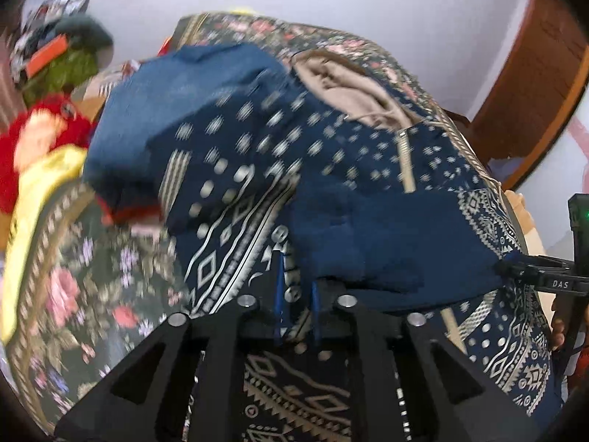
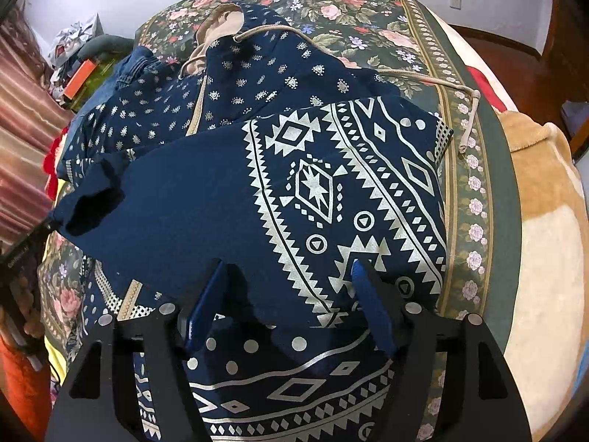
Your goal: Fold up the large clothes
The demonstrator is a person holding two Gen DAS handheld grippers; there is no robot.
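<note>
Navy patterned hoodie (image 2: 302, 184) lying on the bed's floral bedspread (image 2: 368, 3), one sleeve (image 2: 184, 213) folded across the body. Left hand-held gripper (image 1: 297, 291): blue fingers nearly together, pinching a fold of the hoodie. Right hand-held gripper (image 2: 291, 294): fingers spread wide above the hoodie's hem, gripping nothing.

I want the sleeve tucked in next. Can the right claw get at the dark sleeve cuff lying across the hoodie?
Probably yes. The right claw is open, and nothing covers the sleeve cuff, which lies on top of the hoodie toward the claw's left. It would have to swing across the patterned fabric to get there.
</note>
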